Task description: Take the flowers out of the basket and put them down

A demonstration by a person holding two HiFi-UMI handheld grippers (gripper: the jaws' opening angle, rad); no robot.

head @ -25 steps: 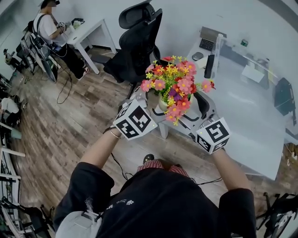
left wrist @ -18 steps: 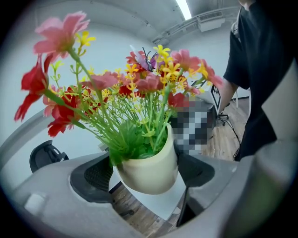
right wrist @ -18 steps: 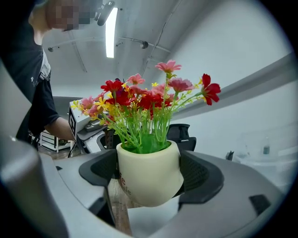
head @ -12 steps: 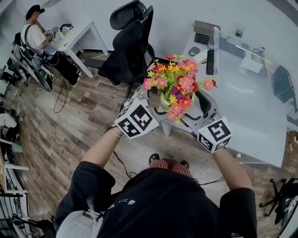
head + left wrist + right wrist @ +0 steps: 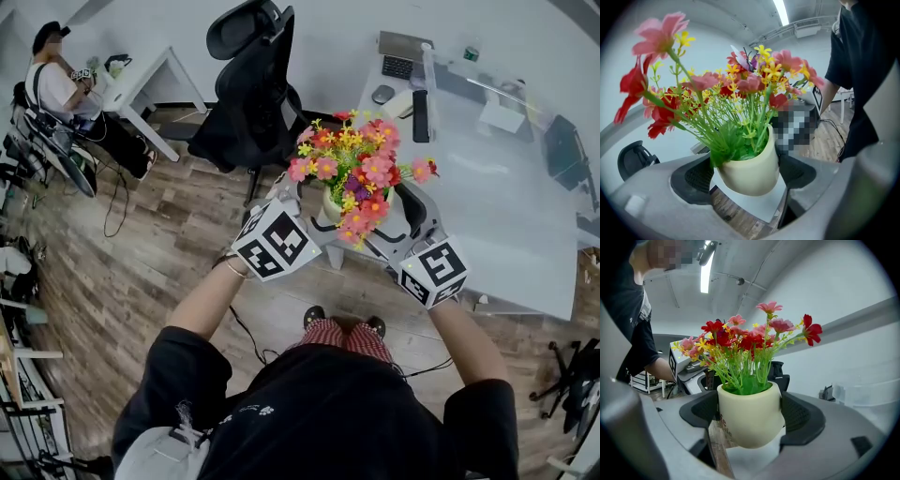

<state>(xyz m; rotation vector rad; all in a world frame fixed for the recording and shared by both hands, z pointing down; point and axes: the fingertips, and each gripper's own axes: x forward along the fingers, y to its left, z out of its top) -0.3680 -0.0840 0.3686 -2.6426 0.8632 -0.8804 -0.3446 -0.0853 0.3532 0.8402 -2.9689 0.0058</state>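
While carried in mid-air, item: flowers (image 5: 352,173) in a cream pot (image 5: 750,413), held above the wooden floor (image 5: 141,244), just beside the near edge of the white table (image 5: 506,216); no basket shows in any view. Left gripper (image 5: 305,211): jaws partly closed, pads pressed to opposite sides of the pot. Right gripper (image 5: 389,230): likewise clamped on the pot, from the other side. Step, as judged: removal looks complete; carriage toward a put-down spot is in hand. Next move calls for: bringing the pot over the table, lowering until its base sits flat, then parting both pairs of jaws together so it does not tip. Orientation: long axis close to upright, stems and blooms pointing up, rounded base down, a slight lean at most
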